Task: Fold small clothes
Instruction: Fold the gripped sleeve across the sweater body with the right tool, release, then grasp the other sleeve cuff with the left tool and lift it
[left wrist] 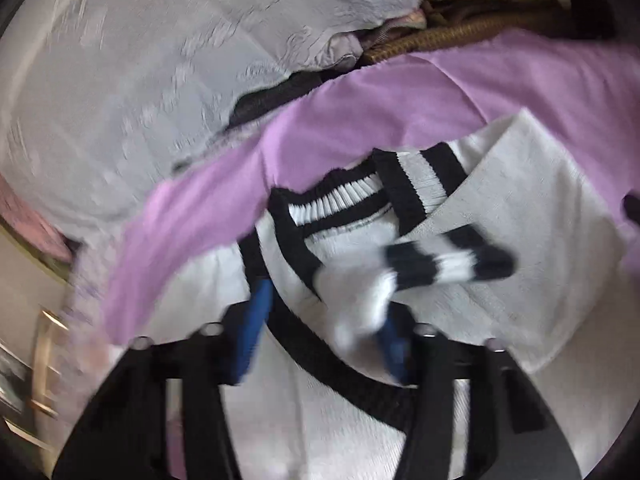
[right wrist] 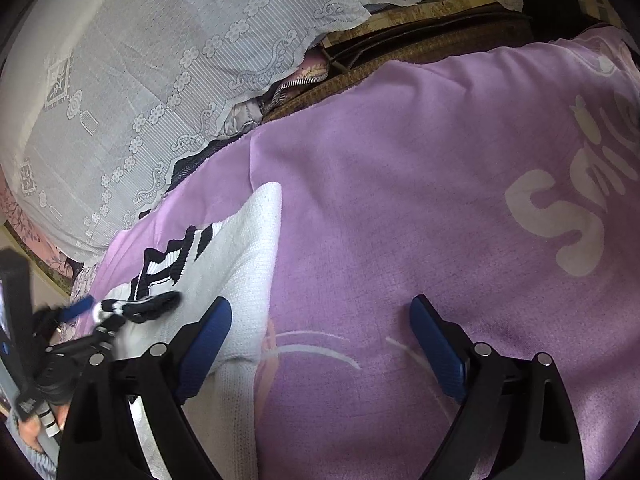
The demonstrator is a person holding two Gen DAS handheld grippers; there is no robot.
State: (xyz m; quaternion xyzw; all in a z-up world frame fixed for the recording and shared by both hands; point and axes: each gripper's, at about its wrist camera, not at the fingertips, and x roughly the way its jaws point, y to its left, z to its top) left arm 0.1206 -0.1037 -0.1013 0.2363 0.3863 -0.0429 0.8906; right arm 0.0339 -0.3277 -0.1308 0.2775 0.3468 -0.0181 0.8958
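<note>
garment: one white knit sweater (left wrist: 520, 216) with black-striped trim, on purple blanket (right wrist: 400, 200) | left gripper (left wrist: 320, 320) pinching its striped cuff (left wrist: 448, 264) (view blurred) | right gripper (right wrist: 320, 320) spread, nothing between fingers | lace cloth (right wrist: 160, 60): one, behind blanket

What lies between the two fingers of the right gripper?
In the right wrist view, only the purple blanket lies between the fingers of the right gripper, which is open. The white sweater reaches just the left finger.
</note>
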